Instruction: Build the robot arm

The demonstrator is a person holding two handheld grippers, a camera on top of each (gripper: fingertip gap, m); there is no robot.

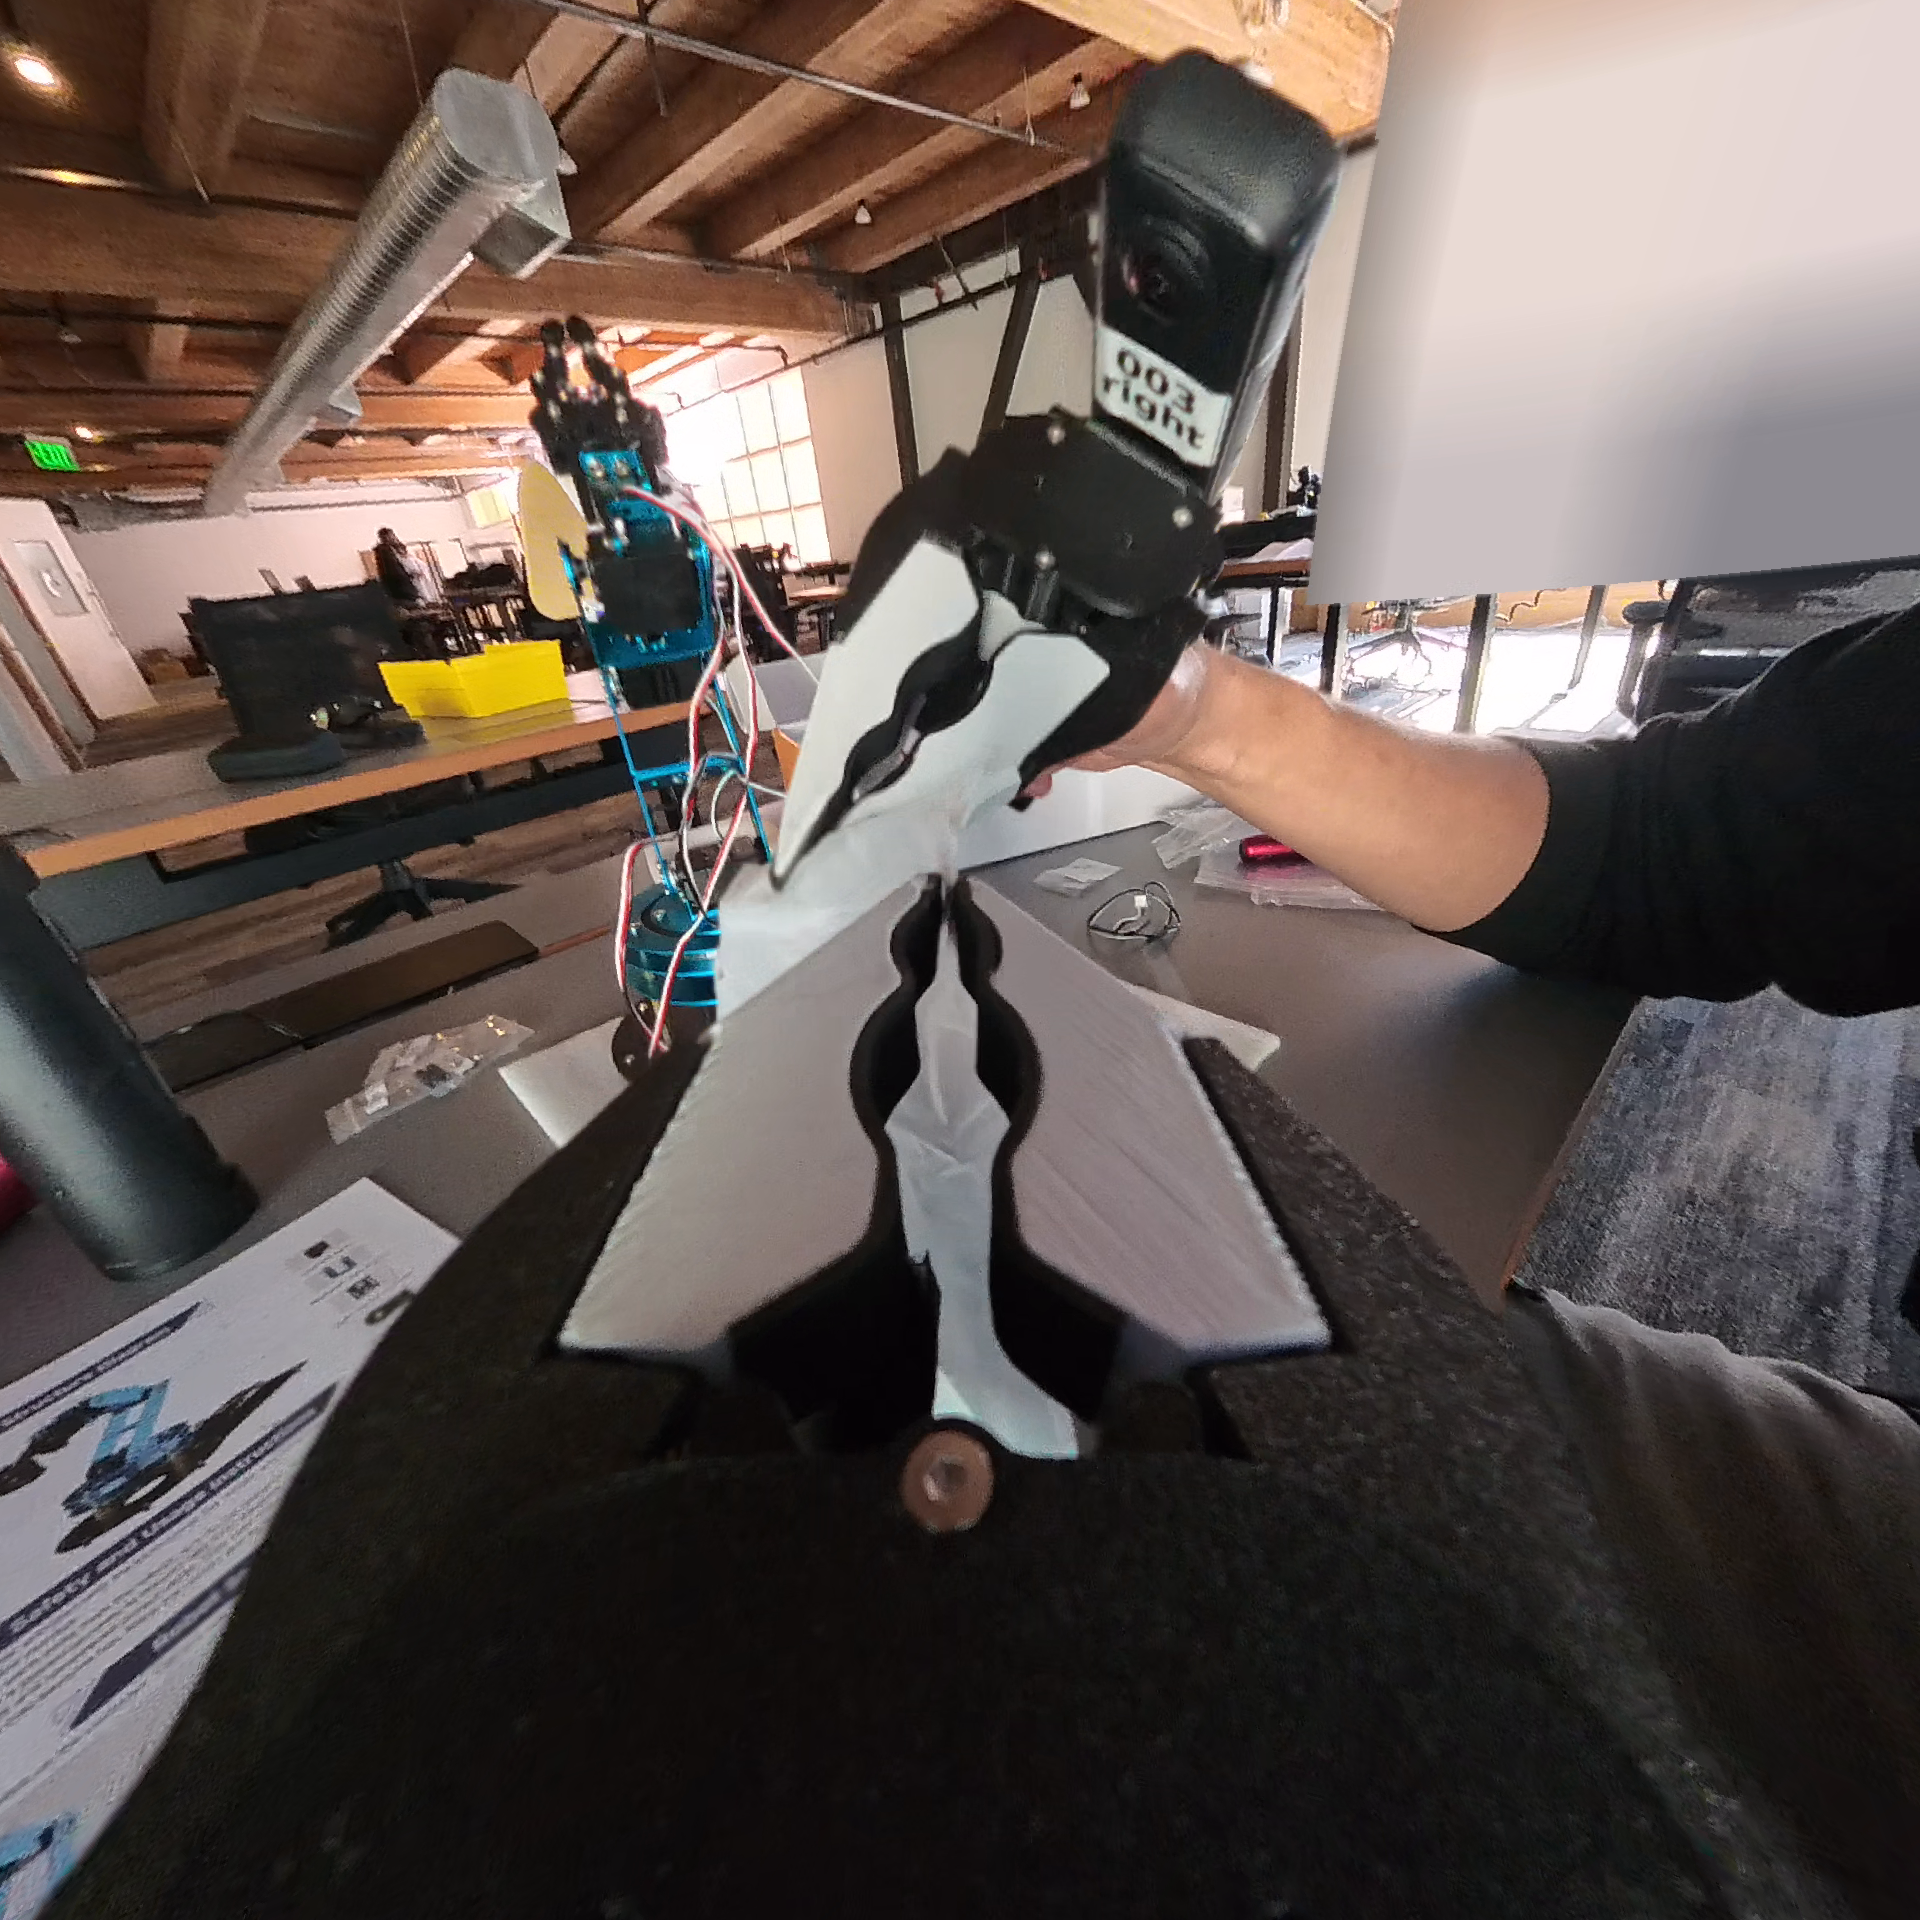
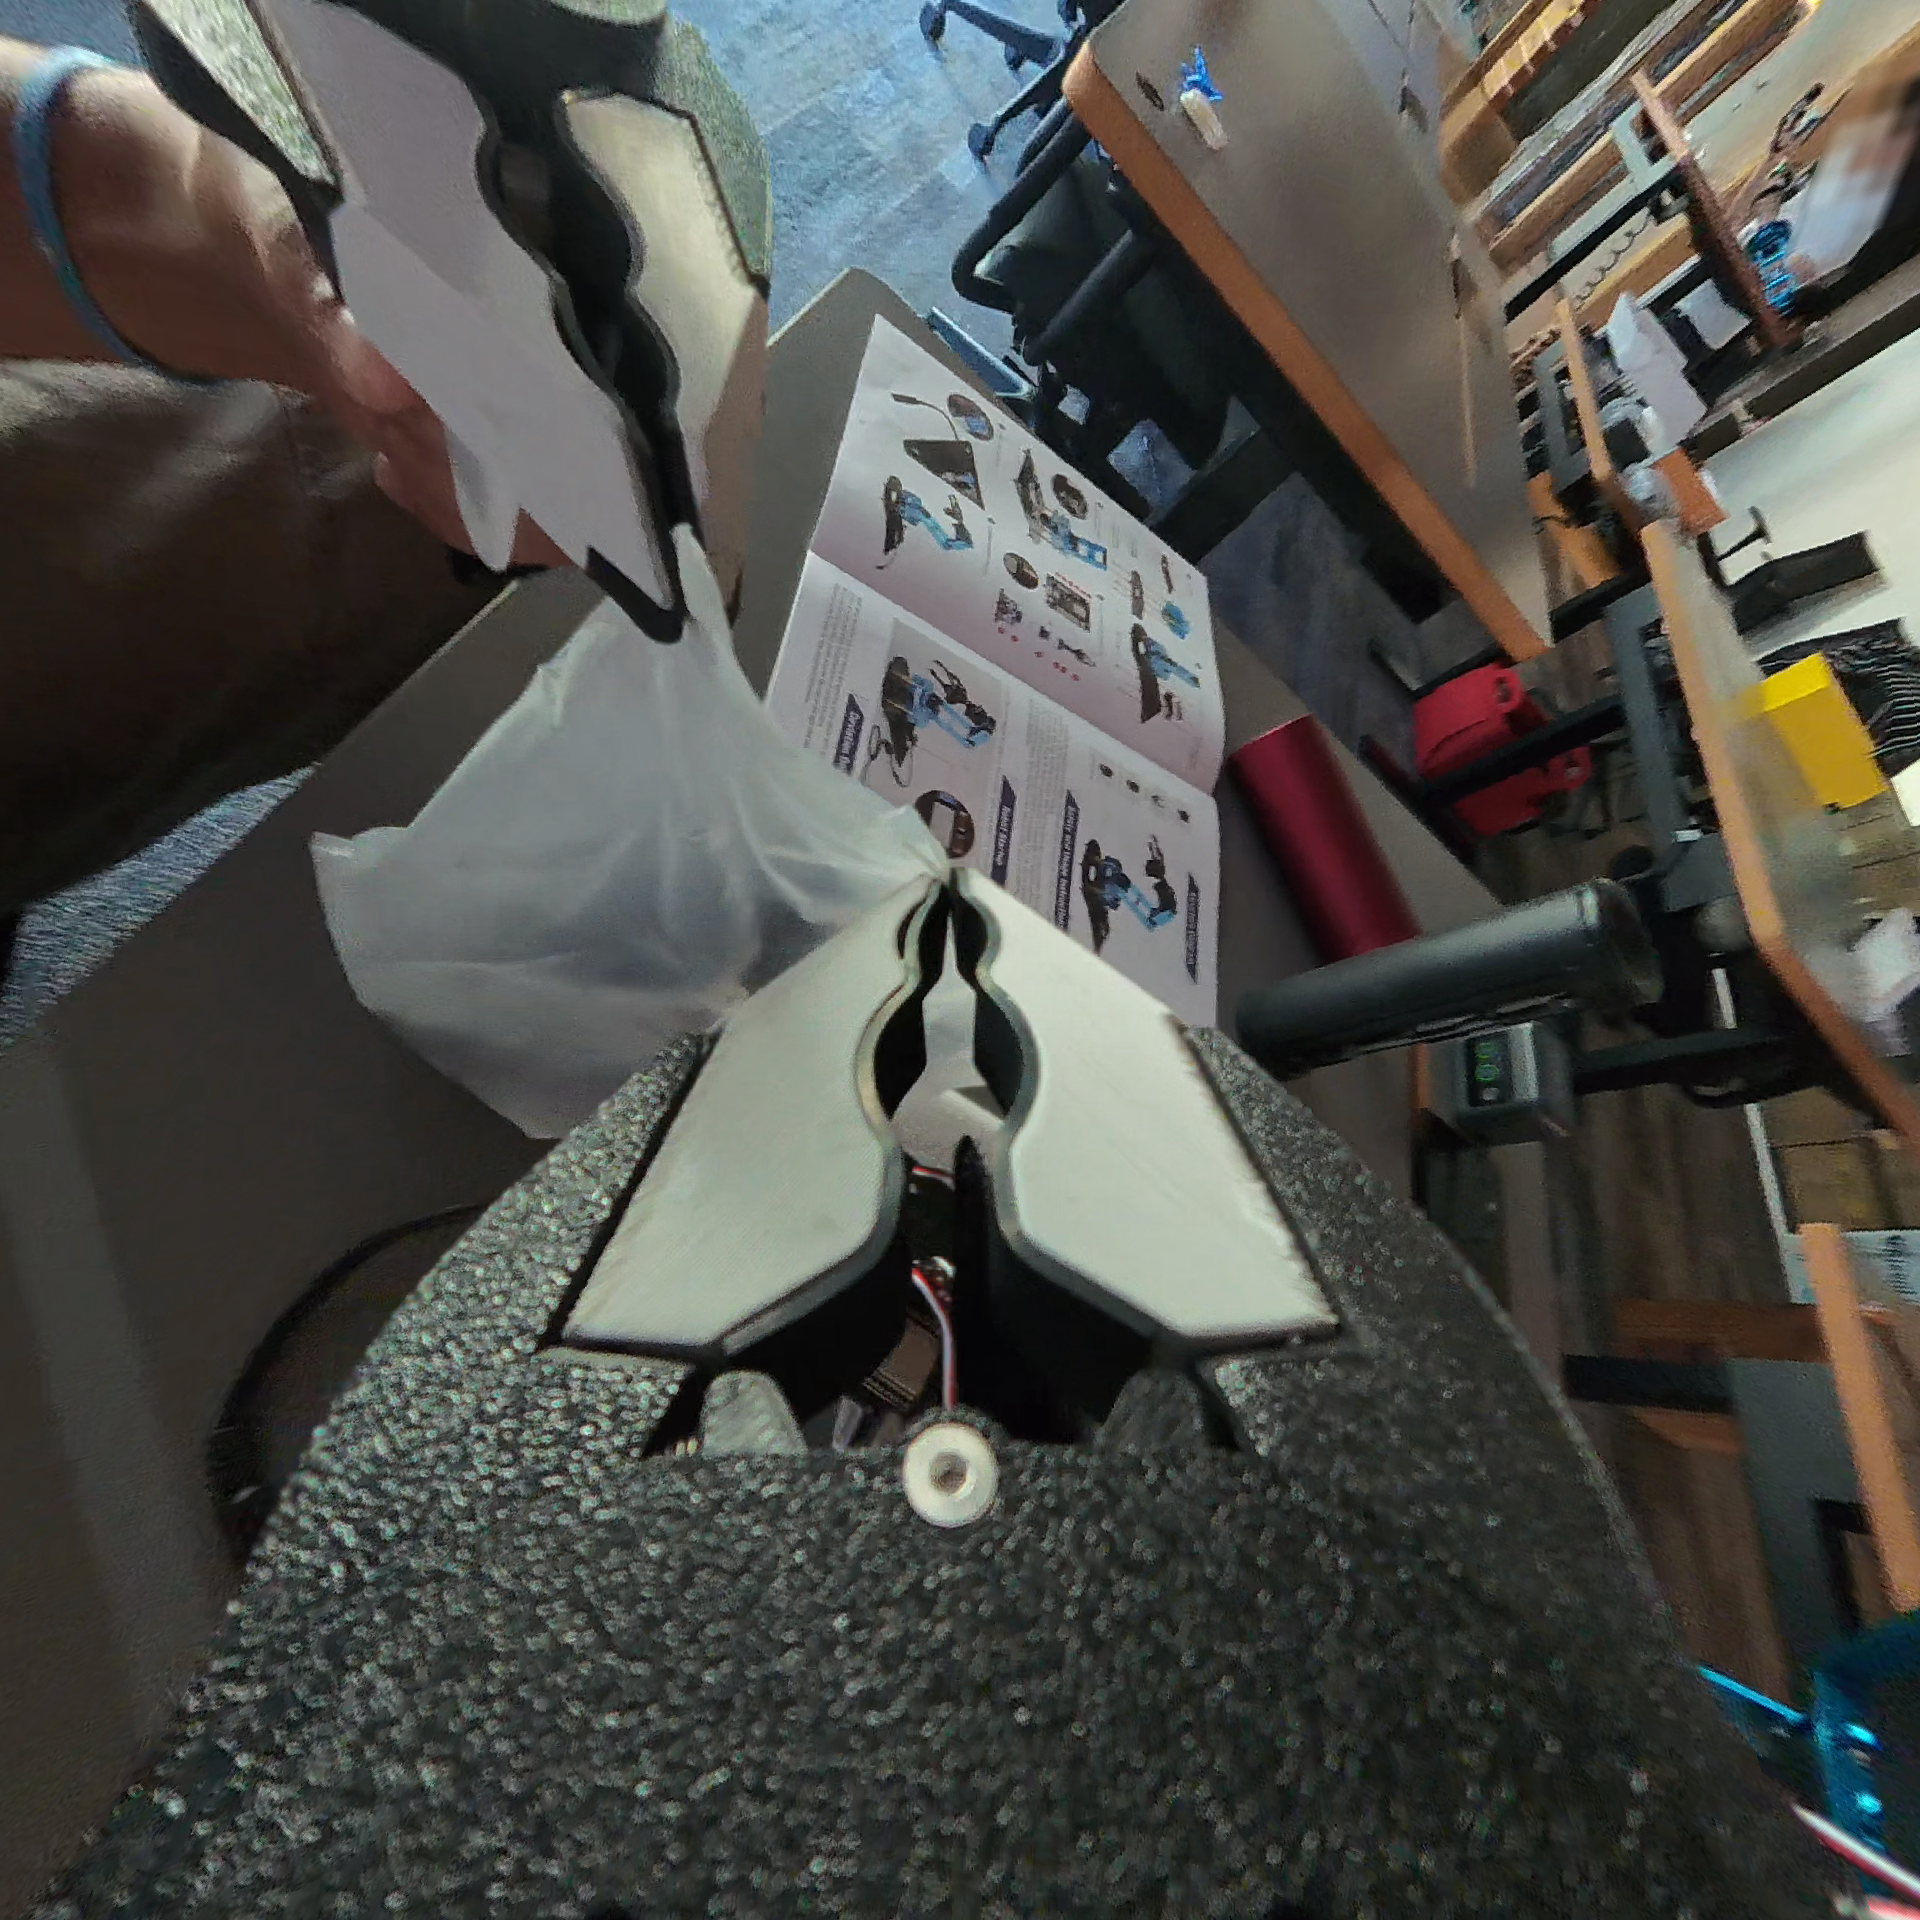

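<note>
Both grippers hold one thin white plastic bag [image 2: 582, 862] above a grey table [image 1: 1351, 997]. In the right wrist view my right gripper [image 2: 948, 883] is shut, its tips pinching a gathered corner of the bag. My left gripper [image 2: 675, 613] comes in from the upper left and pinches the bag's other end. In the left wrist view my left gripper [image 1: 943, 883] is shut on the bag [image 1: 831, 894], with white film running back between the fingers. The right gripper [image 1: 800, 862] reaches in from above, shut on the same bag just beyond my tips.
A small blue robot arm [image 1: 655, 644] with red and white wires stands on the table behind the bag. An open instruction booklet [image 2: 1018, 665], a red cylinder [image 2: 1320, 831] and a dark cylinder [image 1: 83, 1122] lie nearby. Small parts bags [image 1: 426, 1070] and a cable [image 1: 1132, 914] are scattered about. Spacing between my two grippers at the tips: around 6 cm. To the dark cylinder [image 1: 83, 1122]: right tips about 30 cm, left tips about 35 cm. Seen from the right wrist view [image 2: 1358, 976] as well.
</note>
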